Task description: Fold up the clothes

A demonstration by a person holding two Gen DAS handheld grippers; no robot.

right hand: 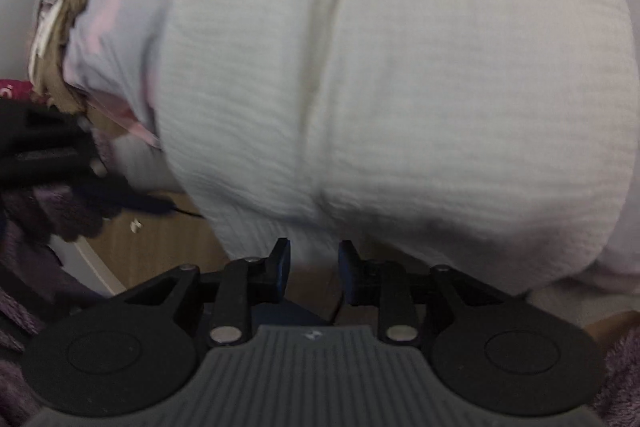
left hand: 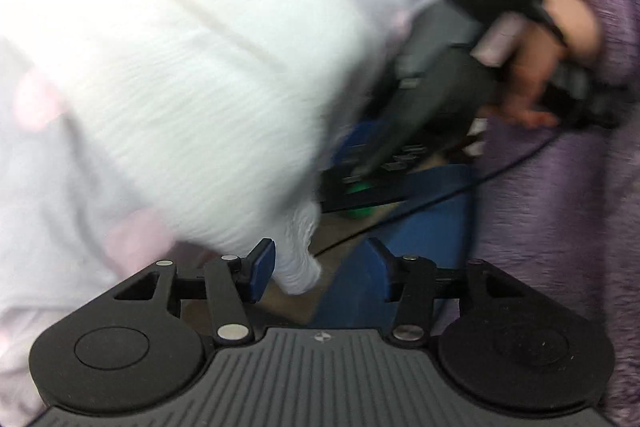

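A white crinkled garment [left hand: 192, 75] lies across a pale sheet with pink spots. In the left wrist view one corner of it [left hand: 300, 259] hangs between the open jaws of my left gripper [left hand: 320, 267], beside the left pad, not pinched. In the right wrist view the same garment [right hand: 400, 87] fills most of the frame. Its lower edge hangs just beyond my right gripper [right hand: 313, 267], whose jaws stand apart with a gap between the pads. The other gripper's black body [left hand: 440, 79] shows at the right of the left wrist view, held by a hand in a purple fleece sleeve.
A pale sheet with pink spots [left hand: 48, 163] lies under the garment. A tan and white knitted piece [right hand: 68, 27] lies at the far left. A wooden surface [right hand: 160, 243] shows below the cloth. A blue object [left hand: 432, 227] and a black cable [left hand: 400, 215] sit near the left gripper.
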